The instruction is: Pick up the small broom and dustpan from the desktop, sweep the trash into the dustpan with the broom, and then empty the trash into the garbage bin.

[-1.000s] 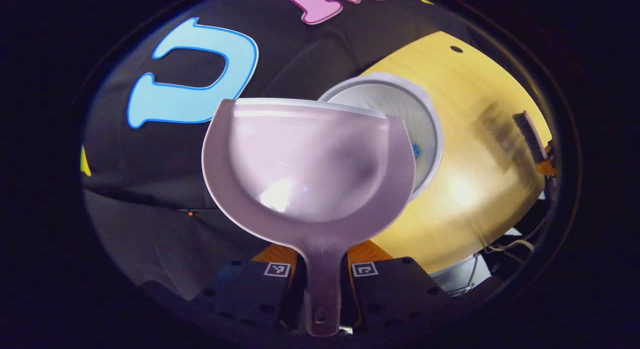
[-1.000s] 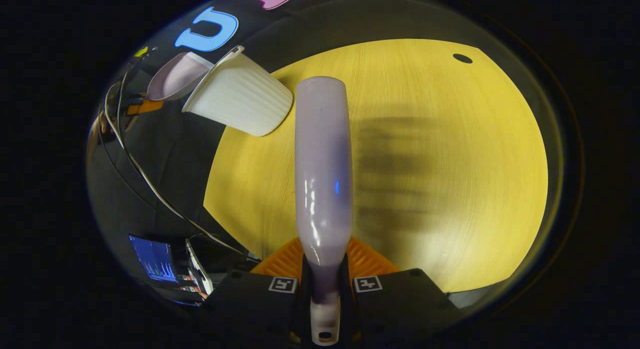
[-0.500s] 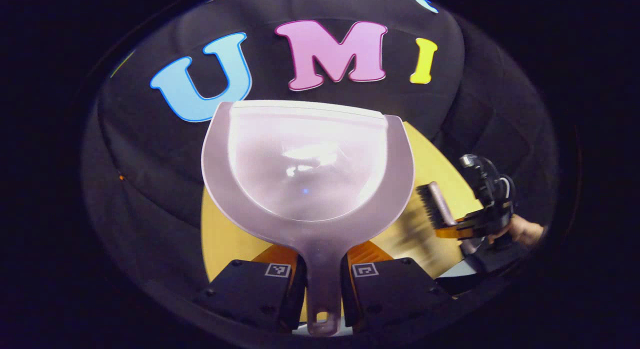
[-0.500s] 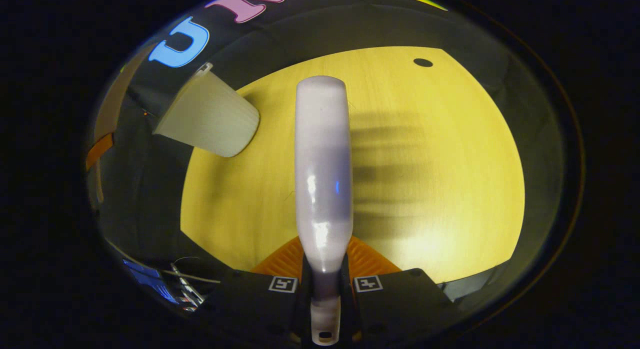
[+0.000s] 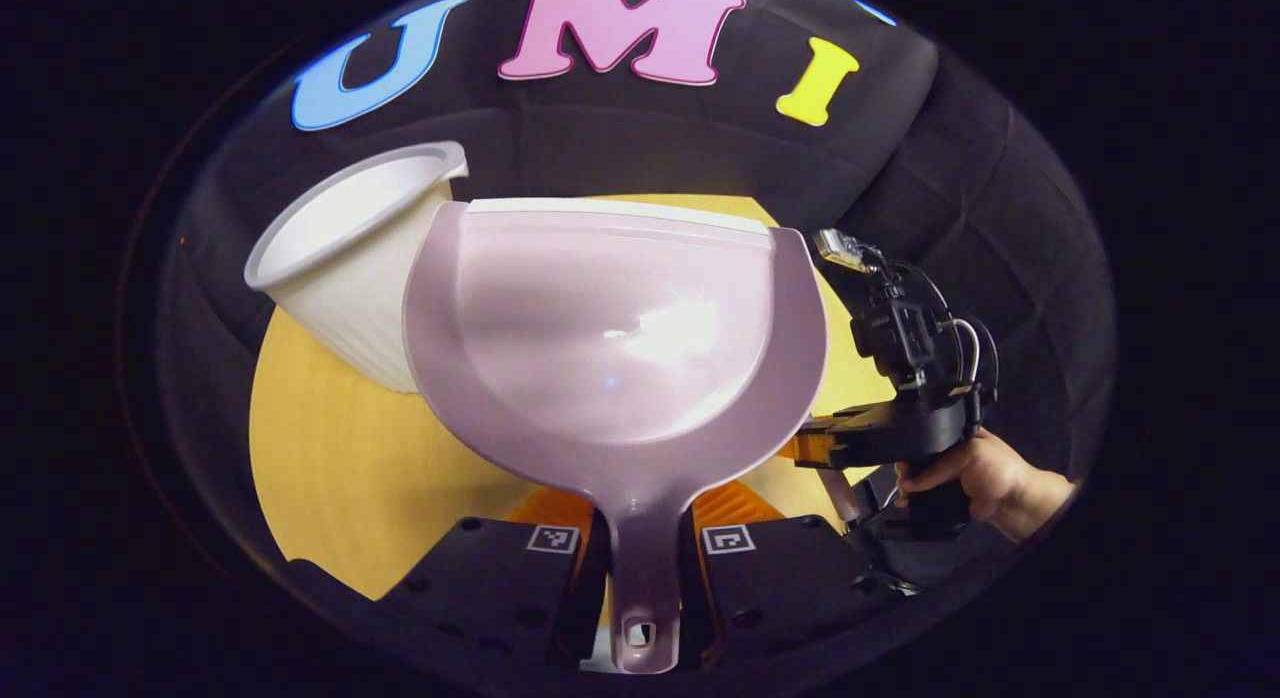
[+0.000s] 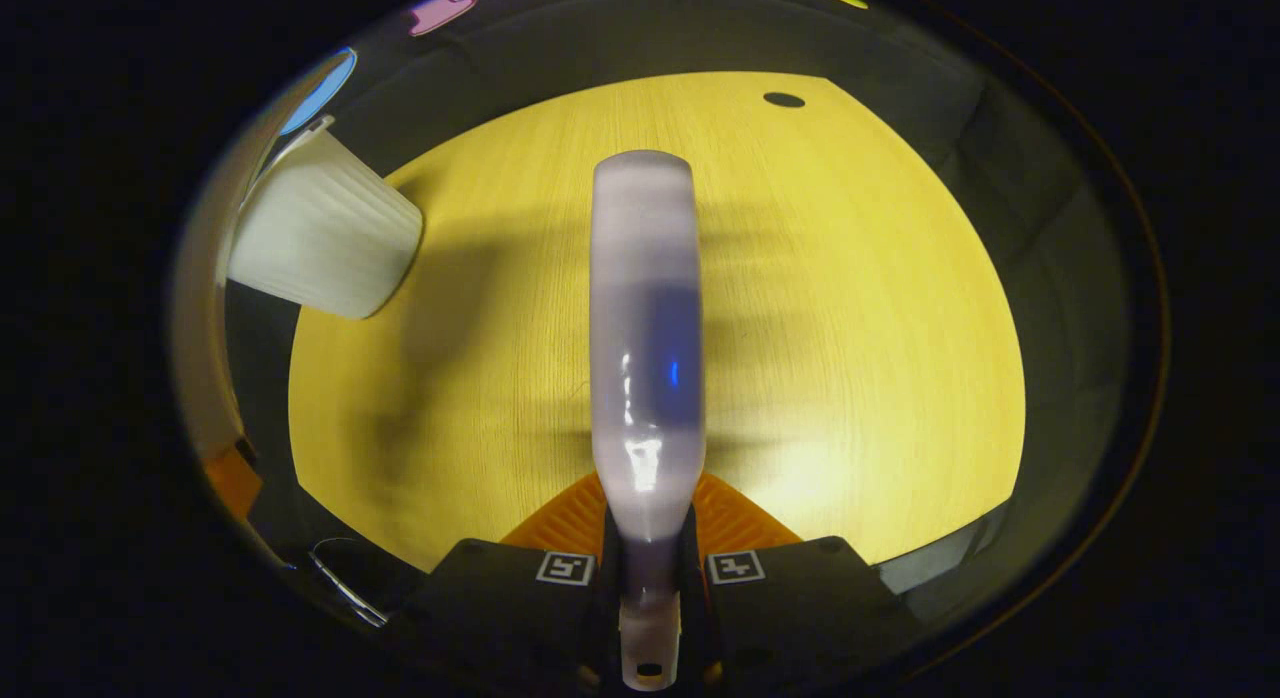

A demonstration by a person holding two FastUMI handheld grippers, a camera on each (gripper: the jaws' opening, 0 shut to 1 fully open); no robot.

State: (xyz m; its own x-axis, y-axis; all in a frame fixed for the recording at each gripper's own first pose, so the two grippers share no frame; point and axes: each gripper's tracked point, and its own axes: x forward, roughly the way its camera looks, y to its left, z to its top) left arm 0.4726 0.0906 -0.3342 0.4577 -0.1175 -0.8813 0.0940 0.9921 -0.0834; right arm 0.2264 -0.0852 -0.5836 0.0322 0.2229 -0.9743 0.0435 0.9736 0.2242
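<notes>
Dustpan [image 5: 615,348] sits clamped by its handle in our left gripper [image 5: 640,563], broom [image 6: 645,348] in our right gripper [image 6: 650,578]; swinging carelessly could topple the bin [image 5: 345,263].

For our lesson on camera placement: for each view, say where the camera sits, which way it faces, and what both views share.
Left gripper view: rides the left gripper, faces along the dustpan; the person's hand shows.
Right gripper view: rides the right gripper, looks down the broom.
Shared: garbage bin and desktop.
</notes>
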